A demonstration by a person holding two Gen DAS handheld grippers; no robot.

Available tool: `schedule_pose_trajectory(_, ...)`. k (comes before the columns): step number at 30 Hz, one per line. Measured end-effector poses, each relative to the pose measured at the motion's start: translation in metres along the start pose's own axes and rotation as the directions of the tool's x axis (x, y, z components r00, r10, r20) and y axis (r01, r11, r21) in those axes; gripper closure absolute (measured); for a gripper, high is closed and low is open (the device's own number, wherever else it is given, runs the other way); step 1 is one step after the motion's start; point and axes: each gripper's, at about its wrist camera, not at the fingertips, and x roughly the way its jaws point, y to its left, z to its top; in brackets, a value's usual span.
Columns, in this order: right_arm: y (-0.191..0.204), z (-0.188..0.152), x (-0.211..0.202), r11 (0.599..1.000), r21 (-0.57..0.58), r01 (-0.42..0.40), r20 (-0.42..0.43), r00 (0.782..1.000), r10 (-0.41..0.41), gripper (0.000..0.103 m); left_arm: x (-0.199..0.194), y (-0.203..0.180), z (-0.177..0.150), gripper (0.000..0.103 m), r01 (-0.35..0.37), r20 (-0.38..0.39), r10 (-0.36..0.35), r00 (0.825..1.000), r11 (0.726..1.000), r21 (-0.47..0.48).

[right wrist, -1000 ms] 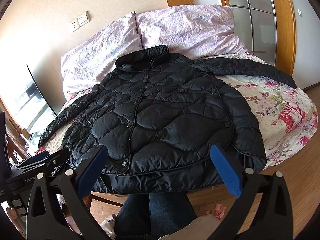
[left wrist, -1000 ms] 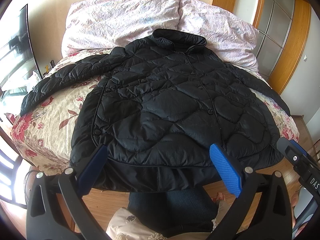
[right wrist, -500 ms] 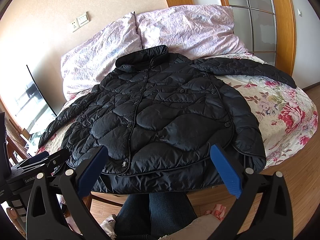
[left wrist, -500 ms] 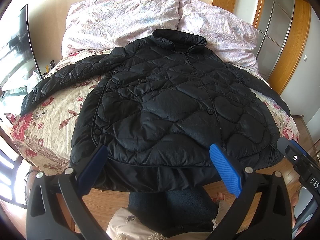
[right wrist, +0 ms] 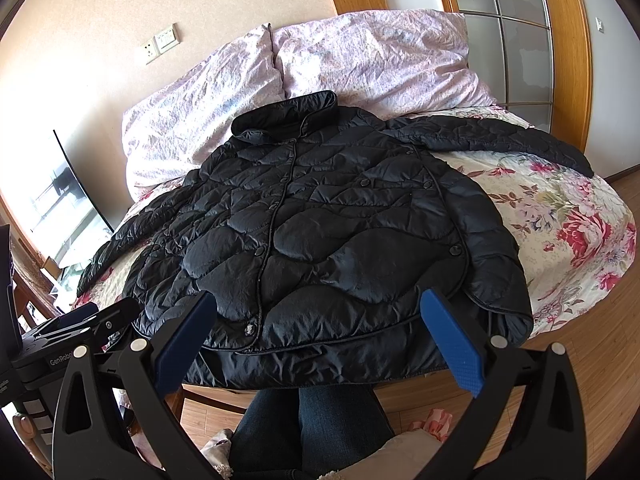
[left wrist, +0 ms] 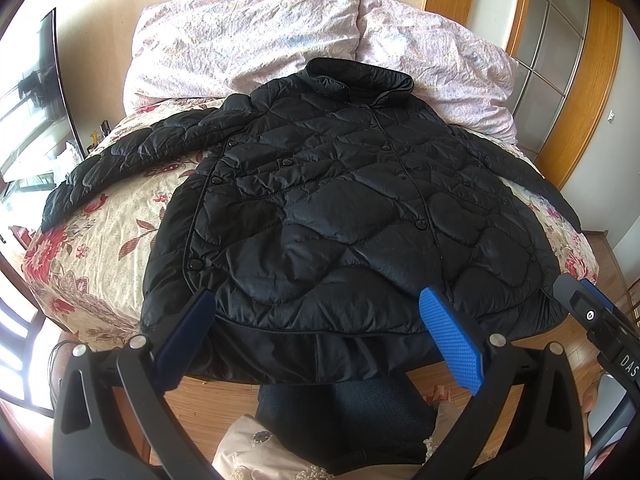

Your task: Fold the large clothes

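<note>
A large black quilted jacket lies spread flat, front up, on the bed, collar toward the pillows, both sleeves stretched out sideways. Its hem hangs over the bed's near edge. It also shows in the right wrist view. My left gripper is open and empty, held off the bed just above the hem. My right gripper is open and empty too, at the same height near the hem. The right gripper's body shows at the right edge of the left wrist view; the left gripper's body shows at the left of the right wrist view.
The bed has a floral cover and two pale pillows at the head. A dark screen stands at the left. A wooden-framed glass door is at the right. The person's legs in jeans stand on the wooden floor.
</note>
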Motion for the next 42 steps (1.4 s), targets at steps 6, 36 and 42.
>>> schedule_pose_trajectory(6, -0.003, -0.002, -0.001, 1.0, 0.002, 0.001, 0.0, 1.0, -0.001, 0.001, 0.0, 0.0, 0.0, 0.002, -0.003, -0.002, 0.003, 1.0, 1.0, -0.001)
schedule_pose_trajectory(36, -0.315, 0.137, 0.145, 0.61, 0.792, 0.017, -0.024, 1.0, 0.003, 0.032, 0.107, 0.042, 0.117, 0.002, 0.04, -0.021, -0.043, 0.999, 0.992, -0.118)
schedule_pose_trajectory(42, -0.368, 0.128, 0.164, 0.463, 0.886, 0.033, -0.017, 0.999, -0.04, 0.044, 0.124, 0.051, 0.138, 0.002, 0.051, 0.017, -0.049, 0.999, 0.989, -0.14)
